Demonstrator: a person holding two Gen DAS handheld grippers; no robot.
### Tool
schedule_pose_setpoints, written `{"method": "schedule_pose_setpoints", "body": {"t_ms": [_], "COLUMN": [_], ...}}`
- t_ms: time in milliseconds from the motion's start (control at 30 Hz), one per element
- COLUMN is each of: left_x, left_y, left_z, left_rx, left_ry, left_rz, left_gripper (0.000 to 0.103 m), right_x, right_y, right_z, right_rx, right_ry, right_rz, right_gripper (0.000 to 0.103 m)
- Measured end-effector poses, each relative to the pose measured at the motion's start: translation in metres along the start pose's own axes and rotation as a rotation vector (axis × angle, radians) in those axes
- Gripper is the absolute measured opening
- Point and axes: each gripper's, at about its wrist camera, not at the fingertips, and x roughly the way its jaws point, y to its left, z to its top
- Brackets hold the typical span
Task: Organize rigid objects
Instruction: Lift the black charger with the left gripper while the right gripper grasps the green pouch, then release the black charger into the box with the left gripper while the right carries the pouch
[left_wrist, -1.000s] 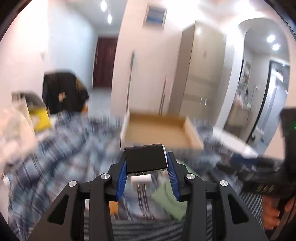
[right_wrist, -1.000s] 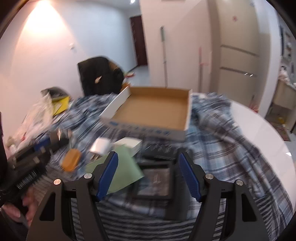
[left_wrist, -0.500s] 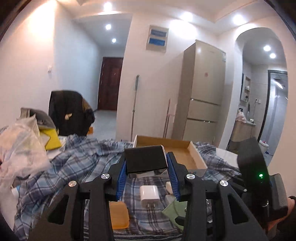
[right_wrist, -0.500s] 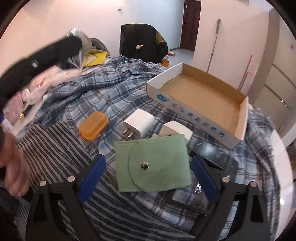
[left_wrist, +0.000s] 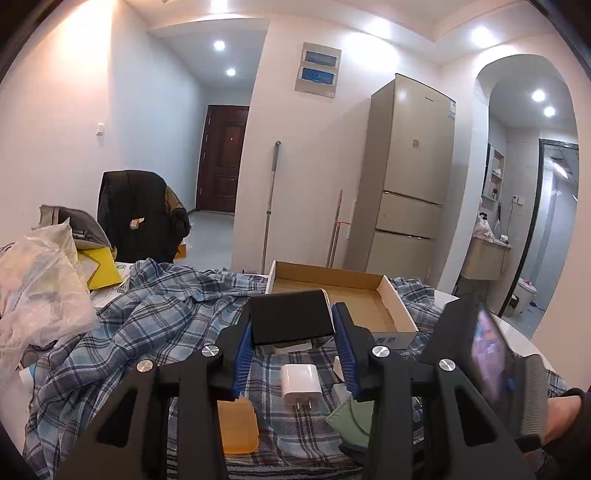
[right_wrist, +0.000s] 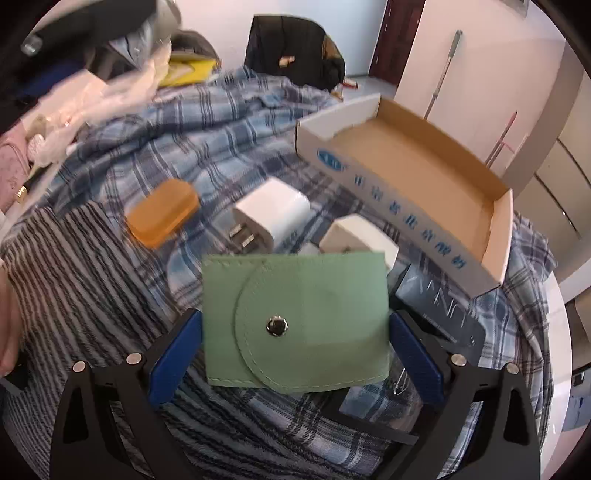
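Right, the left gripper (left_wrist: 293, 334) is held up above the bed, its blue-padded fingers (left_wrist: 242, 352) clamped on both sides of a flat black rectangular case (left_wrist: 290, 320), which hangs in the air in front of the shallow open cardboard box (left_wrist: 384, 291). Below it, on the blue-and-white plaid cloth (left_wrist: 147, 321), lie a white wall charger with two prongs (left_wrist: 300, 380) and a flat orange plastic block (left_wrist: 236, 426), well apart from each other.

Over on the other side, the right gripper (right_wrist: 295, 354) hovers low with its fingers (right_wrist: 173, 356) spread wide, one on each side of a flat green leather pouch with a round flap and metal snap (right_wrist: 295, 317). The pads look just clear of the pouch's edges, though I cannot tell whether they touch it. Just behind the pouch sit the same white charger (right_wrist: 271, 212) and a second white plug block (right_wrist: 356, 234), the latter partly tucked behind the pouch's far edge. The orange block (right_wrist: 162, 212) rests off to the left, near a grey striped cloth (right_wrist: 85, 288). A dark flat packet with pale lettering (right_wrist: 439, 304) lies between the pouch and the cardboard box (right_wrist: 369, 177), whose brown floor holds nothing.
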Motion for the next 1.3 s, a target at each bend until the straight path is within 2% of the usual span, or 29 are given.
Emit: {"method": "schedule_pose_setpoints", "body": {"t_ms": [67,167,367,400,467,600,633,667,733,833,867,933,1000,1067,1300], "left_x": [-0.001,-0.002,-0.008,-0.004,0.002,0.013,0.020,0.028,0.041,0.077,0.099,0.129,0.155,0.173,0.219], "left_y": [-0.002,-0.002,-0.004,-0.010,-0.016,-0.027,-0.030,-0.032,-0.028,-0.029,-0.034,-0.037,-0.033,-0.025,-0.020], "left_z": [0.000,0.001,0.011,0.016,0.026,0.061,0.076,0.086,0.105,0.130,0.136,0.138,0.131,0.115,0.048], "left_rx": [0.007,0.008,0.015,0.052,0.082,0.130,0.162,0.182,0.154,0.161,0.195,0.194,0.138,0.090,0.175], "left_ry": [-0.004,-0.012,0.002,0.037,0.068,0.049,0.049,0.071,0.090,0.125,0.152,0.180,0.241,0.272,0.391], "left_rz": [-0.001,0.007,0.029,0.050,0.029,0.003,0.022,0.028,0.055,-0.005,-0.021,-0.024,-0.031,-0.037,-0.012], "left_gripper": [0.042,0.042,0.042,0.042,0.042,0.042,0.042,0.042,0.042,0.042,0.042,0.042,0.042,0.042,0.042], "right_x": [0.001,-0.013,-0.075,-0.087,-0.107,-0.135,-0.137,-0.136,-0.134,-0.138,-0.138,-0.132,-0.119,-0.102,-0.027], "right_y": [-0.002,-0.006,-0.021,-0.026,-0.040,-0.076,-0.089,-0.100,-0.121,-0.142,-0.149,-0.164,-0.178,-0.181,-0.178], "right_z": [-0.002,-0.004,-0.005,-0.003,0.005,0.026,0.033,0.038,0.052,0.077,0.084,0.095,0.096,0.092,0.067], "right_rx": [0.019,0.068,0.136,0.154,0.190,0.317,0.355,0.384,0.433,0.468,0.493,0.572,0.668,0.703,0.677], "right_ry": [-0.001,-0.051,-0.221,-0.250,-0.306,-0.414,-0.419,-0.409,-0.386,-0.392,-0.398,-0.375,-0.377,-0.356,-0.228], "right_rz": [-0.014,-0.027,-0.069,-0.078,-0.089,-0.135,-0.161,-0.185,-0.215,-0.248,-0.258,-0.257,-0.207,-0.183,-0.112], "right_gripper": [0.097,0.096,0.096,0.096,0.096,0.096,0.096,0.096,0.096,0.096,0.096,0.096,0.096,0.096,0.096]}}
